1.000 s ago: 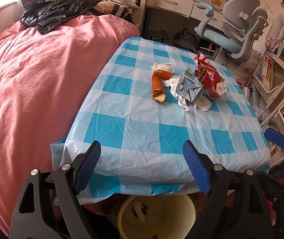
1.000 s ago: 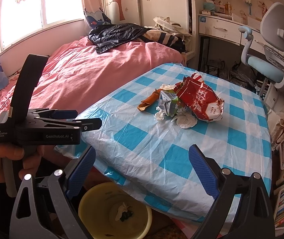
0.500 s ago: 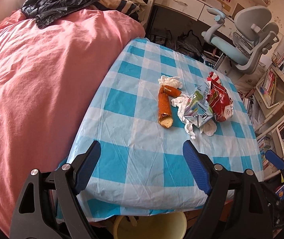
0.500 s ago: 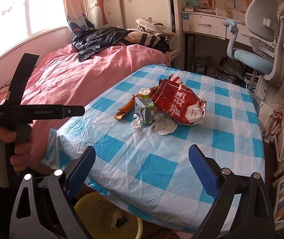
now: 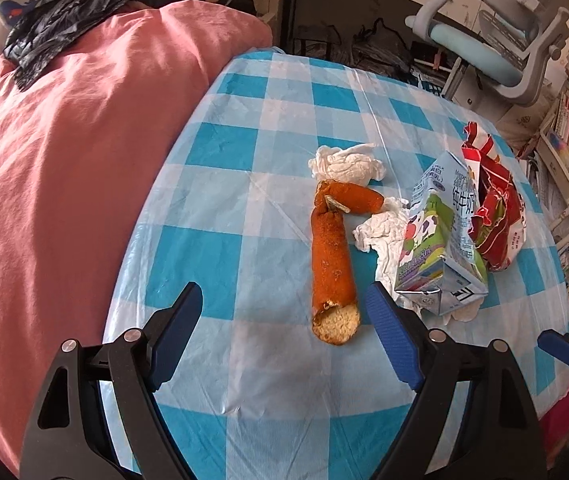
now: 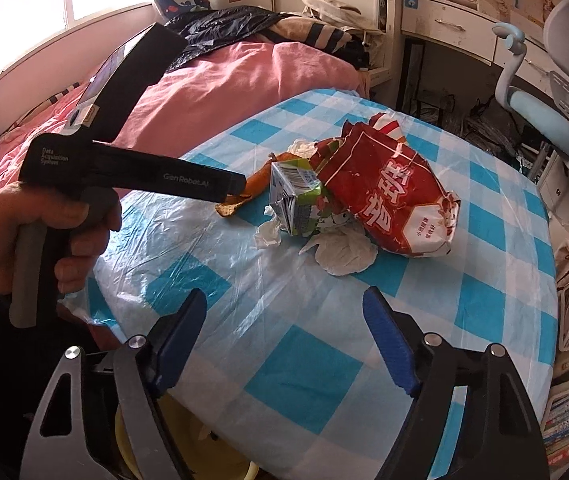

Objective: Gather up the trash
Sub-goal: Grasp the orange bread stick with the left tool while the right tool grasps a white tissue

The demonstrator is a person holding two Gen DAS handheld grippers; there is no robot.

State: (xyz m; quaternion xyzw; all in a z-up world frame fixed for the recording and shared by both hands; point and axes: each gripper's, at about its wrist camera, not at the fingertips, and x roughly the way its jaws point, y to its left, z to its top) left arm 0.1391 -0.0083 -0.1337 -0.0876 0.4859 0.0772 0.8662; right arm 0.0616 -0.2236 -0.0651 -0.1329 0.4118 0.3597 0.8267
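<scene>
Your left gripper [image 5: 284, 324] has moved forward over the blue-and-white checked plastic tablecloth [image 5: 244, 240] since a second ago; its blue-padded fingers [image 5: 176, 320] stand wide apart with nothing between them. The near, broken end of the long orange peel strip [image 5: 330, 264] now lies just ahead of the gap, closer to the right finger. A second ago that peel sat far up the table and the yellow bucket showed below the table edge in the left view; now only cloth fills the near part of that view.

The rest of the trash sits in one cluster: a crumpled white tissue [image 5: 346, 162] at the far end of the peel, a squashed blue-and-green milk carton [image 5: 440, 240] to the peel's right on more white tissue, and a torn red snack bag [image 5: 496, 216] touching the carton's right side.

Your right gripper [image 6: 284, 332] is also spread open and empty, hovering over the near table edge, closer to the pile than before. The rim of the yellow bucket [image 6: 124, 440] peeks out beneath it. Your left hand [image 6: 12, 248] on the black gripper body has advanced toward the peel.
</scene>
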